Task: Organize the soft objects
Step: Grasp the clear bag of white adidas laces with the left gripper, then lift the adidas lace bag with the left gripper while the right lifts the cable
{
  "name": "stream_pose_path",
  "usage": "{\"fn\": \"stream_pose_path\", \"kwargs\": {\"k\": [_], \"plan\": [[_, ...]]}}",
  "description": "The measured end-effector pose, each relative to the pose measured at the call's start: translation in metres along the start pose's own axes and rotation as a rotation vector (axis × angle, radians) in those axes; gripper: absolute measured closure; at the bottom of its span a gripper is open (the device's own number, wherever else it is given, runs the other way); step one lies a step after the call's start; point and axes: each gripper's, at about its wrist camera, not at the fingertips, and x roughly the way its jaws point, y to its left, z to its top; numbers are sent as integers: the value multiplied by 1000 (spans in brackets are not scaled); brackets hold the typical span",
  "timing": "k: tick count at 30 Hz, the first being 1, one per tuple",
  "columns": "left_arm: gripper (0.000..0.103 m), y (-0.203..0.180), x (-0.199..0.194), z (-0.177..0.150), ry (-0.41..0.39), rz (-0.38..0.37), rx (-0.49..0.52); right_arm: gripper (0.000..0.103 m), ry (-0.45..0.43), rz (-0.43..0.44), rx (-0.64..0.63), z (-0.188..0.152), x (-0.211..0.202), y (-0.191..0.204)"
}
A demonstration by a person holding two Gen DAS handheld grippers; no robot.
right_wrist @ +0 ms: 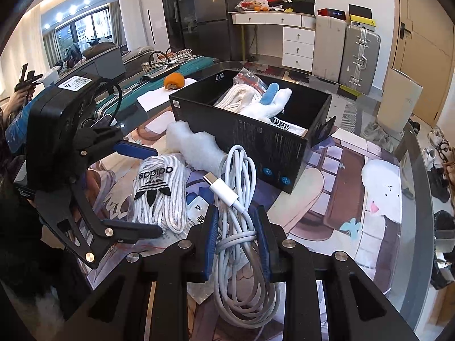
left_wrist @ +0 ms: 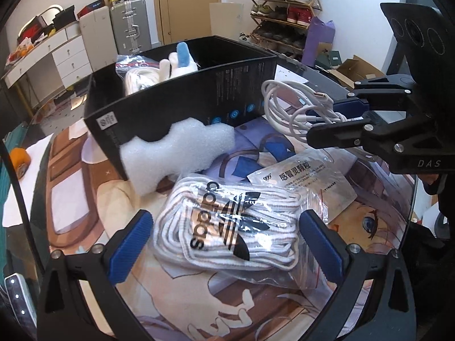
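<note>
A clear bag of white Adidas laces [left_wrist: 227, 224] lies on the printed mat, between the open jaws of my left gripper [left_wrist: 224, 244]; it also shows in the right wrist view [right_wrist: 159, 190]. My right gripper [right_wrist: 236, 227] is shut on a coiled white USB cable [right_wrist: 236, 187] and holds it above the mat; the left wrist view shows the cable [left_wrist: 287, 105] in that gripper [left_wrist: 330, 116]. A black box [left_wrist: 176, 96] [right_wrist: 256, 139] holds a white and blue plush toy [right_wrist: 270, 99] and another lace bag [right_wrist: 239, 91]. White foam [left_wrist: 173, 153] [right_wrist: 199, 147] leans on the box front.
A flat medicine sachet [left_wrist: 301, 182] lies partly under the lace bag. An orange tape roll [left_wrist: 18, 162] [right_wrist: 173, 81] sits near the table's edge. Suitcases [right_wrist: 358, 56], drawers and a shoe rack [left_wrist: 284, 14] stand beyond the table.
</note>
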Motion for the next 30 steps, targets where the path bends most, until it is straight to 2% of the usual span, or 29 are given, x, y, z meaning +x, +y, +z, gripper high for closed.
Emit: {"fn": "stream_pose_path", "kwargs": {"k": [4, 7, 11, 16, 18, 20, 27, 30], "plan": [[0, 4, 8, 4, 23, -33, -29, 78, 2, 1, 3, 1, 3, -1], [11, 3, 7, 5, 23, -25, -27, 78, 4, 0, 6, 1, 5, -1], [19, 1, 2, 4, 9, -34, -32, 78, 4, 1, 7, 1, 5, 0], [23, 1, -7, -1, -15, -39, -30, 78, -6, -4, 5, 1, 2, 2], [29, 3, -11, -2, -21, -38, -36, 78, -13, -5, 5, 1, -1, 3], [49, 6, -16, -5, -29, -41, -44, 78, -21, -7, 6, 2, -4, 3], [49, 17, -25, -9, -53, -58, -90, 78, -29, -16, 11, 1, -9, 3], [35, 19, -26, -10, -56, -74, -107, 78, -25, -19, 14, 0, -9, 2]]}}
